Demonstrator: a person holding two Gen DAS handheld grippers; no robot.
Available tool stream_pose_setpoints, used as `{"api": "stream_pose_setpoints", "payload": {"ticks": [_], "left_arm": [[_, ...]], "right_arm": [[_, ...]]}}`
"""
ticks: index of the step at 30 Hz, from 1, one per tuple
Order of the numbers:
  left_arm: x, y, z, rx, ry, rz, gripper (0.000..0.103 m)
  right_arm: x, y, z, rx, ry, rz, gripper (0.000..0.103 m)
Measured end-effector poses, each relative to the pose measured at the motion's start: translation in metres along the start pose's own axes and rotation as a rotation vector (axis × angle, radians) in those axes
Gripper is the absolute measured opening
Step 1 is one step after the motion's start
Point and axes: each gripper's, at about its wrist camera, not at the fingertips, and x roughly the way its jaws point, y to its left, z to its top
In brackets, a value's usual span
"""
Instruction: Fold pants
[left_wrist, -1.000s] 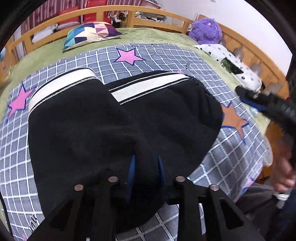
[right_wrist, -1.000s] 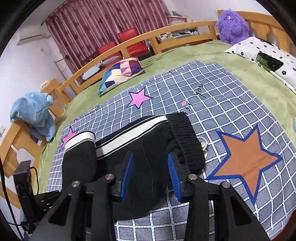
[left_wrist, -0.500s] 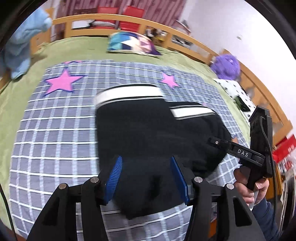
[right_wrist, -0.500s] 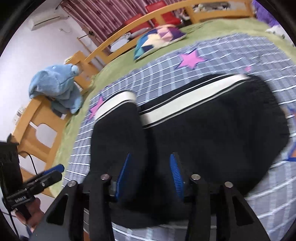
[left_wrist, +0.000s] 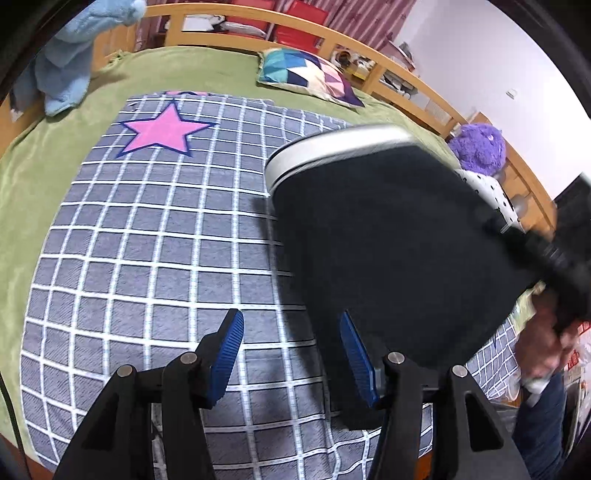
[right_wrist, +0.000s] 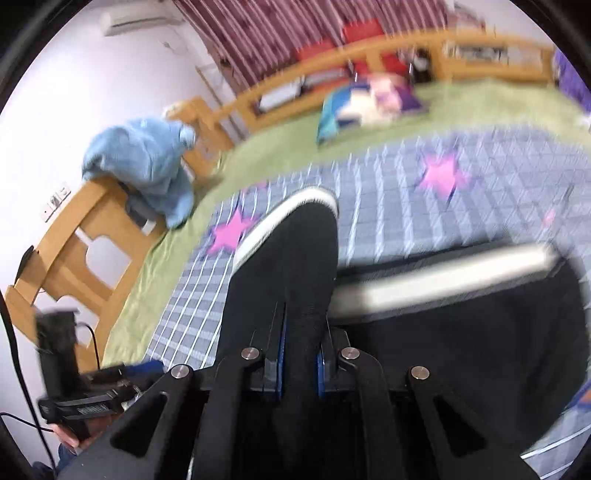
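Observation:
Black pants (left_wrist: 388, 240) with white side stripes lie folded on a grey checked blanket (left_wrist: 147, 236) with pink stars. My left gripper (left_wrist: 291, 354) is open and empty over the blanket, just left of the pants' near edge. In the right wrist view my right gripper (right_wrist: 300, 363) is shut on the near end of a pant leg (right_wrist: 291, 251), which is lifted and runs away from me. The rest of the pants (right_wrist: 461, 325) lies to the right, blurred. The right gripper also shows at the right of the left wrist view (left_wrist: 543, 247).
The blanket lies on a green bedsheet (left_wrist: 44, 147) inside a wooden bed rail (left_wrist: 236, 18). A patterned pillow (left_wrist: 306, 74), a purple plush toy (left_wrist: 476, 147) and a blue plush toy (right_wrist: 144, 162) sit around the edges. The bed's front edge is near.
My left gripper let go of the pants, opened and swung left. My right gripper moved left, closed on the pant leg and lifted it.

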Motion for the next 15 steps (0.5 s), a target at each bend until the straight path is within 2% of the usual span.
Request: {"api": "stream_pose_setpoints", "payload": {"ticks": [4,6,8,11,13,15], "left_arm": [[0.008,-0.021,0.003,0.050,0.006,-0.016,0.052],[0.012,-0.031,0.005,0.067,0.011,-0.029,0.052],[0.017,-0.042,0.005,0.084,0.020,-0.041,0.052],[0.028,-0.061,0.004,0.105,0.045,-0.062,0.052],[0.034,-0.074,0.002,0.128,0.056,-0.073,0.052],[0.039,-0.087,0.001,0.147,0.063,-0.086,0.052]], "right_arm": [[-0.045,-0.032,0.024,-0.020,-0.062,-0.090,0.012],[-0.061,-0.064,0.028,-0.003,-0.064,-0.176,0.012],[-0.064,-0.104,0.021,0.034,-0.005,-0.262,0.012],[-0.044,-0.168,-0.009,0.143,0.157,-0.371,0.013],[-0.039,-0.187,-0.026,0.163,0.189,-0.383,0.014],[-0.053,-0.186,-0.028,0.146,0.164,-0.370,0.014]]}}
